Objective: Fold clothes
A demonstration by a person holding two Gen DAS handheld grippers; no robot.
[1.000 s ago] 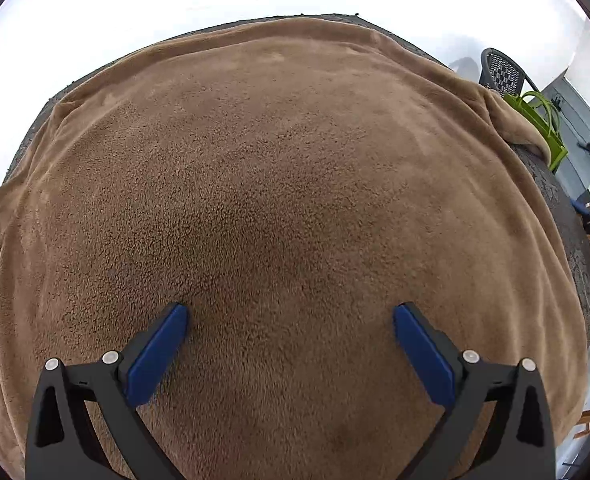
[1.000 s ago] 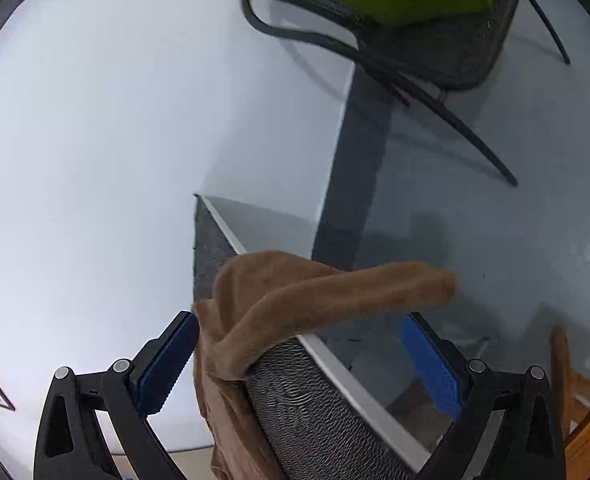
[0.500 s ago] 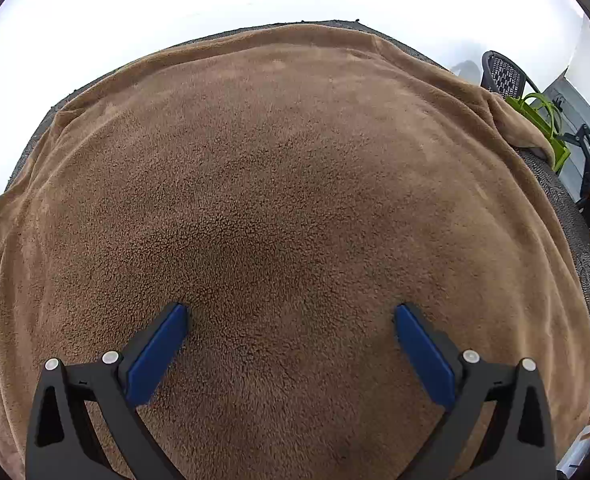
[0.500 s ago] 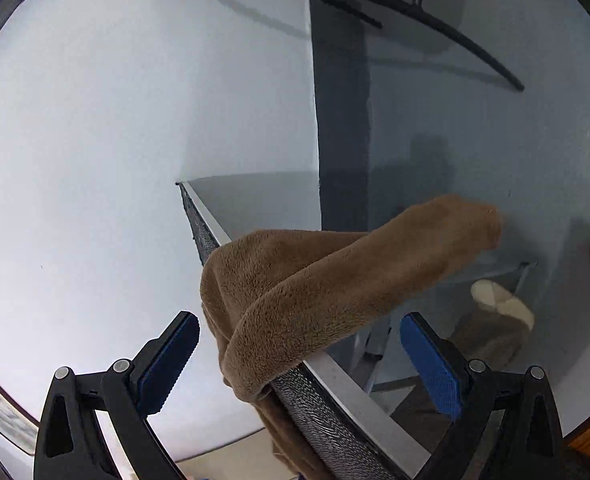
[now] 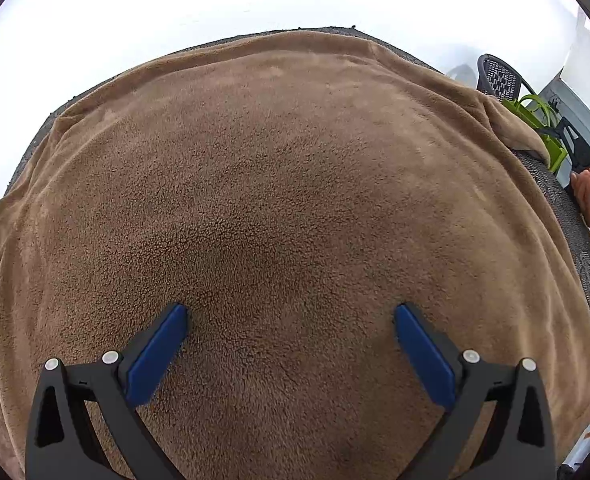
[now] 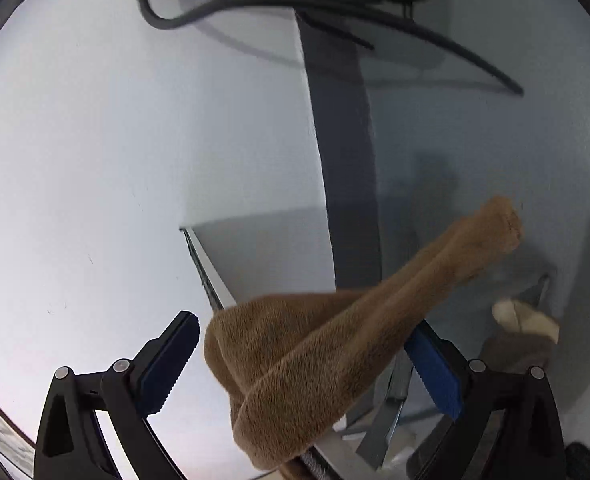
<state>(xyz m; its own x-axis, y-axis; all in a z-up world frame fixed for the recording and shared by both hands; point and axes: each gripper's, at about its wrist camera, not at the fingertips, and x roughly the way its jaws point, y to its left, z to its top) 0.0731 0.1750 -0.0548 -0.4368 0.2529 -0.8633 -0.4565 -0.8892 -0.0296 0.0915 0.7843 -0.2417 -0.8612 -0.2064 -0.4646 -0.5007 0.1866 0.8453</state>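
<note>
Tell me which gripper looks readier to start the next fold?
Probably the right gripper: its open jaws already flank the fluffy brown fleece garment's dangling corner. The left gripper hovers open over flat mid-cloth.

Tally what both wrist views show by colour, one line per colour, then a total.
Brown: 1, fleece garment, its sleeve hanging off the table corner
Black: 3, left tongs, right tongs, mesh chair
Green: 1, bag
Total: 5

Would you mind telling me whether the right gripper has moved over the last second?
Yes. The right gripper has closed in on the sleeve hanging off the table corner; in its view both appear larger and nearer its open fingers.
</note>
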